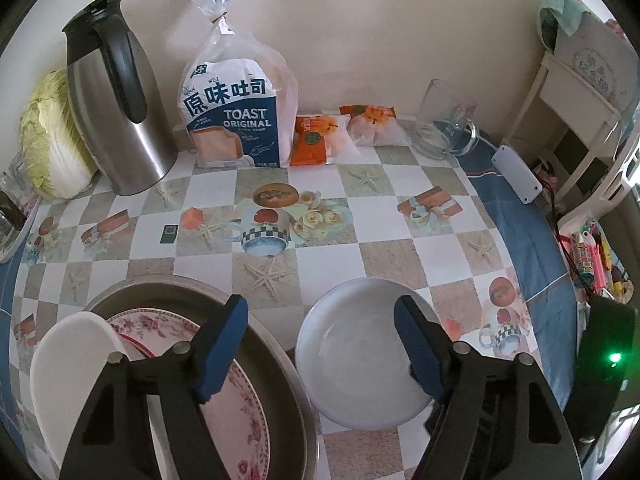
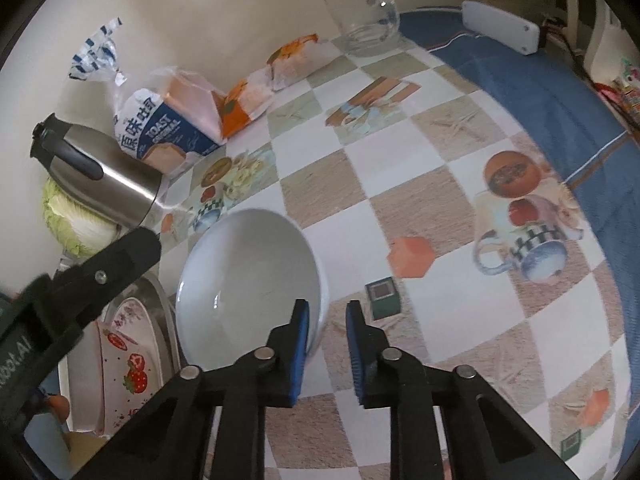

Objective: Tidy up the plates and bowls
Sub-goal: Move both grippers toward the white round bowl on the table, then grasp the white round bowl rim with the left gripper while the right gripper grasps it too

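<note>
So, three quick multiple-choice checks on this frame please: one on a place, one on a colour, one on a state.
1. Where does the floral plate lie?
A. On the bread bag
B. In the metal basin
C. Under the glass mug

2. What colour are the pads on the gripper fingers?
A. Blue
B. Red
C. Yellow

3. How does the left gripper stand?
A. Shut on the kettle
B. Shut on the bread bag
C. Open, gripping nothing

Answers:
1 B: the left wrist view shows the plate inside the basin's rim.
2 A: both views show blue pads on black fingers.
3 C: its fingers are wide apart, with nothing pressed between them.
</note>
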`<action>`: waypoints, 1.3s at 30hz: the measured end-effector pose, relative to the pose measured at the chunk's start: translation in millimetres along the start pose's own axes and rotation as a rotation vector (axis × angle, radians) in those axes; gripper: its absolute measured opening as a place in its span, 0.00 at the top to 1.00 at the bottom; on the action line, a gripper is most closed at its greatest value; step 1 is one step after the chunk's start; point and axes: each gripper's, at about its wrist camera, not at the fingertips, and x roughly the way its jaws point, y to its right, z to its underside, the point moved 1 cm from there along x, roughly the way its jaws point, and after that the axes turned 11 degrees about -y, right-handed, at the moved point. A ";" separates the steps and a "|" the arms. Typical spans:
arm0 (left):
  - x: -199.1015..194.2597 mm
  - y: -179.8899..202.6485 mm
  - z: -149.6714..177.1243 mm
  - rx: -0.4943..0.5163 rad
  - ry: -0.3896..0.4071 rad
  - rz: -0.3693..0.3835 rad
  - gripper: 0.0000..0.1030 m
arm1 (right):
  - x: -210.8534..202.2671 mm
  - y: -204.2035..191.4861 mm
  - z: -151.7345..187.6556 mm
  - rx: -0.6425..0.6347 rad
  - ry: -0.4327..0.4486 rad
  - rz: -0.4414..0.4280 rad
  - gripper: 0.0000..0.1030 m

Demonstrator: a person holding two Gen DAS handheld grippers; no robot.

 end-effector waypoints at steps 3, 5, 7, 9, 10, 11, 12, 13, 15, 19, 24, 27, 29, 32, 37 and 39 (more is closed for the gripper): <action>1.2 2.1 0.5 0.011 -0.004 0.000 0.26 | 4.1 -4.2 0.9 -0.019 -0.001 0.008 0.87; 2.0 3.7 0.7 0.017 -0.008 0.001 0.31 | 4.3 -3.7 0.9 -0.019 0.003 0.006 0.87; 3.5 5.1 0.8 0.022 -0.015 0.001 0.34 | 3.7 0.5 0.7 -0.005 0.005 -0.001 0.89; 5.5 6.7 0.9 0.025 -0.020 0.001 0.34 | 1.2 4.5 -0.2 0.005 0.014 0.012 0.91; 5.8 7.0 1.2 0.025 -0.021 0.002 0.37 | -0.7 6.3 -0.8 0.006 0.021 0.018 0.92; 6.6 7.4 1.4 0.023 -0.022 0.002 0.39 | -2.7 8.5 -1.5 0.011 0.026 0.024 0.92; 8.1 8.2 2.0 0.023 -0.028 0.001 0.43 | -4.6 11.3 -2.1 0.017 0.030 0.025 0.92; 9.9 9.0 2.3 0.026 -0.035 0.003 0.44 | -5.5 13.7 -2.7 0.023 0.031 0.020 0.92; 15.1 11.5 4.0 0.034 -0.053 0.008 0.45 | -6.0 17.7 -3.5 0.032 0.030 0.010 0.92; 27.8 13.8 7.1 0.036 -0.096 0.006 0.51 | -6.8 19.7 -4.3 0.037 0.032 0.010 0.92; 39.9 13.4 10.8 0.034 -0.131 -0.005 0.61 | -7.4 22.3 -3.9 0.047 0.033 0.001 0.92; 46.1 12.4 12.2 0.031 -0.146 -0.007 0.65 | -7.9 24.0 -4.2 0.050 0.033 0.000 0.92; 50.1 11.9 13.4 0.032 -0.153 -0.007 0.72 | -6.8 23.8 -4.1 0.051 0.030 0.000 0.92; 55.0 12.1 15.0 0.033 -0.165 -0.005 0.77 | -4.7 23.1 -4.1 0.049 0.024 0.003 0.92; 59.7 15.3 16.1 0.048 -0.164 -0.009 0.82 | -1.9 23.1 -4.5 0.049 0.016 0.001 0.92; 60.3 16.3 16.0 0.053 -0.160 -0.011 0.82 | -1.0 22.7 -4.5 0.047 0.014 0.003 0.92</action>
